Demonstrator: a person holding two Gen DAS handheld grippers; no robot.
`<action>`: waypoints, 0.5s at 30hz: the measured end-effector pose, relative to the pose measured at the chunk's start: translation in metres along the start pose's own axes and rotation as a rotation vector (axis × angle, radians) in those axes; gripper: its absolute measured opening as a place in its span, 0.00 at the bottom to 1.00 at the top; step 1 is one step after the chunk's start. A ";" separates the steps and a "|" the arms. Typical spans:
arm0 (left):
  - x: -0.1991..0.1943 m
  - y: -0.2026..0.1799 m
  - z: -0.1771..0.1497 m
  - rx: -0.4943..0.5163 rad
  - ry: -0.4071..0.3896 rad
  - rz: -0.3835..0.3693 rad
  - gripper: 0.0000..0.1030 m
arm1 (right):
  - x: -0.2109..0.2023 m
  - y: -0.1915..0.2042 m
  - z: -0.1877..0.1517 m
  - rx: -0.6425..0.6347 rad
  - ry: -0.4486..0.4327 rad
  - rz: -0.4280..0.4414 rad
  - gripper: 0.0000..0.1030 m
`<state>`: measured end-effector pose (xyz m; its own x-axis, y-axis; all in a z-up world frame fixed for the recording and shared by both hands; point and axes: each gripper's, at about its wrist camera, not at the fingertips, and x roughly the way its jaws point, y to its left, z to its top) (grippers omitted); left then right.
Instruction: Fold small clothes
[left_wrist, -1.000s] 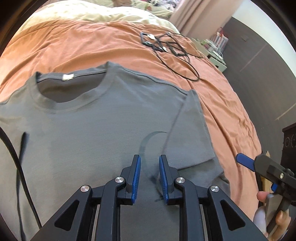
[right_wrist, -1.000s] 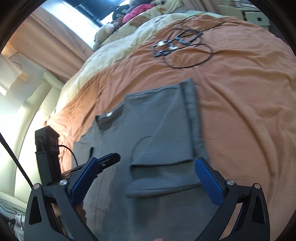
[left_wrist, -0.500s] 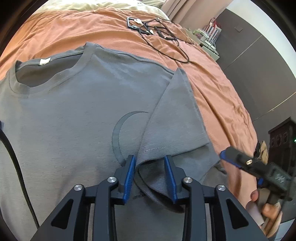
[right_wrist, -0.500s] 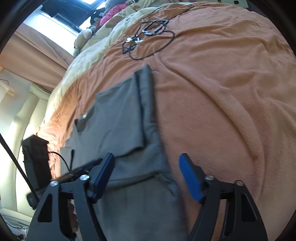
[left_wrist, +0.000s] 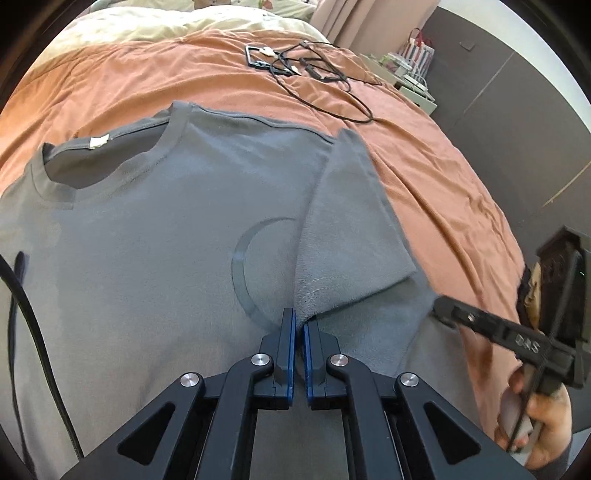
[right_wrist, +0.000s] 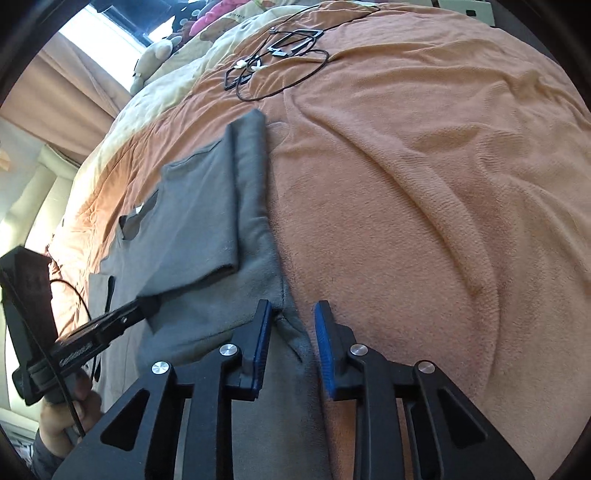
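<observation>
Grey t-shirt (left_wrist: 155, 236) lay flat on the orange blanket (left_wrist: 424, 155), collar toward the bed's far end, long axis running away from both grippers. Left gripper (left_wrist: 298, 332) was clamped on the hem corner of the folded-in sleeve (left_wrist: 351, 236), directly ahead of it. Right gripper (right_wrist: 291, 328) had jaws apart, straddling the shirt's side edge at the armpit seam, shirt body to its left, bare blanket to its right. Right one looked nearer that outer edge, so the next fold likely turns inward from there. Cables (left_wrist: 314, 74) lay well apart, toward the far end.

Black left gripper (left_wrist: 299, 328), blue pads (silver screws), bare-skinned hand (left_wrist: 535, 428)
</observation>
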<state>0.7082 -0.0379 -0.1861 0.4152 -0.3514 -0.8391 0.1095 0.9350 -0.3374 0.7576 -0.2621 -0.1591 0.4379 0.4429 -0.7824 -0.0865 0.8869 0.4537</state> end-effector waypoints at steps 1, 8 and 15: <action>-0.003 0.000 -0.002 0.000 0.005 0.001 0.03 | 0.000 -0.001 -0.001 -0.001 0.000 -0.001 0.20; -0.001 0.003 -0.006 -0.002 0.072 0.078 0.04 | -0.008 0.007 0.000 -0.010 -0.005 -0.002 0.21; -0.021 -0.010 0.014 0.032 -0.025 0.130 0.28 | -0.026 0.005 0.005 -0.026 -0.063 0.011 0.52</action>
<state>0.7111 -0.0390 -0.1590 0.4502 -0.2266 -0.8637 0.0819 0.9737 -0.2128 0.7504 -0.2699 -0.1339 0.4920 0.4441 -0.7488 -0.1140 0.8856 0.4503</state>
